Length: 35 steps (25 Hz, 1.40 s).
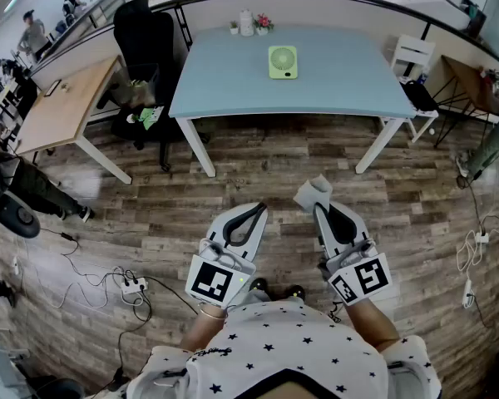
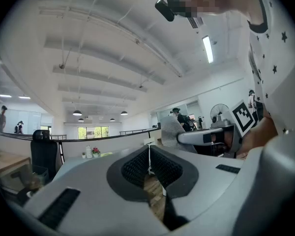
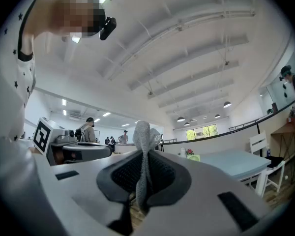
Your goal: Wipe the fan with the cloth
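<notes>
Both arms are held low in front of the body, forearms roughly parallel, with each tool pointing forward toward the tabletop (image 1: 233, 81).

The left claw (image 1: 256, 209) is closed. Its curved grey jaws meet at the tips and leave an oval gap between the black ribbed pads, with nothing in that gap. The right claw (image 1: 320, 206) is closed on the cloth (image 1: 312, 193). This is a grey, knitted-looking fabric pinched into a narrow fold between the pads, and its bunched end stands out past the jaw tips. A cube with black-and-white square markers (image 1: 362, 279) sits at the rear of the right tool.

The fan (image 1: 283, 61) is a small, pale green, square-bodied unit with a round grille. It rests near the far middle of the smooth light-blue tabletop, well apart from both claws. Wood-plank floor (image 1: 274, 165) lies between the person and the white-legged table.
</notes>
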Each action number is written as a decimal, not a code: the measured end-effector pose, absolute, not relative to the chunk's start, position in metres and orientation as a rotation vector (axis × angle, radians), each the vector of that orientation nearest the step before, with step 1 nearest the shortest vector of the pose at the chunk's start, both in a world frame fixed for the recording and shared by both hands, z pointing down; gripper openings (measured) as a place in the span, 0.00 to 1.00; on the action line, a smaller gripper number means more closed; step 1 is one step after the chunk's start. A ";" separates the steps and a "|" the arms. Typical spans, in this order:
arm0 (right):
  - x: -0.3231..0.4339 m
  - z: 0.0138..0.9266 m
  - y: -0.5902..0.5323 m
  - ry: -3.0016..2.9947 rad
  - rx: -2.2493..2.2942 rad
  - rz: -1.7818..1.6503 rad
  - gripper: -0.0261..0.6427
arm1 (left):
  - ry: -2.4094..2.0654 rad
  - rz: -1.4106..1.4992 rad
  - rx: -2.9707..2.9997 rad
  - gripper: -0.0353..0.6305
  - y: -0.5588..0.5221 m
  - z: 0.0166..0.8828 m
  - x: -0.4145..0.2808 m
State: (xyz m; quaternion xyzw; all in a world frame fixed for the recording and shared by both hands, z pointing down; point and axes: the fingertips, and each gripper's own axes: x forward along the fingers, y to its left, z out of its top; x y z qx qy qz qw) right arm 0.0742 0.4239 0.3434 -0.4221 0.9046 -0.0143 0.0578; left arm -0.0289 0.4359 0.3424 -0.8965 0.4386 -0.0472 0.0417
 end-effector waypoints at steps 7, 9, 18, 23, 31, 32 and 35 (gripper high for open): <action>0.076 0.343 0.429 2.741 -1.280 -0.048 0.08 | 1.357 -0.120 -2.753 0.10 0.442 0.341 -0.030; 0.078 0.343 0.430 2.740 -1.282 -0.055 0.08 | 1.368 -0.114 -2.756 0.10 0.443 0.341 -0.030; 0.101 0.343 0.431 2.695 -1.267 -0.117 0.08 | 1.377 -0.138 -2.755 0.10 0.444 0.343 -0.014; 0.121 0.343 0.434 2.683 -1.277 -0.120 0.08 | 1.355 -0.135 -2.774 0.10 0.443 0.343 0.007; 0.160 0.346 0.439 2.666 -1.288 -0.112 0.08 | 1.309 -0.120 -2.777 0.10 0.445 0.342 0.050; 0.163 0.346 0.439 2.667 -1.285 -0.113 0.08 | 1.305 -0.120 -2.776 0.10 0.446 0.342 0.053; 0.167 0.348 0.440 2.672 -1.277 -0.116 0.08 | 1.303 -0.118 -2.769 0.10 0.448 0.342 0.058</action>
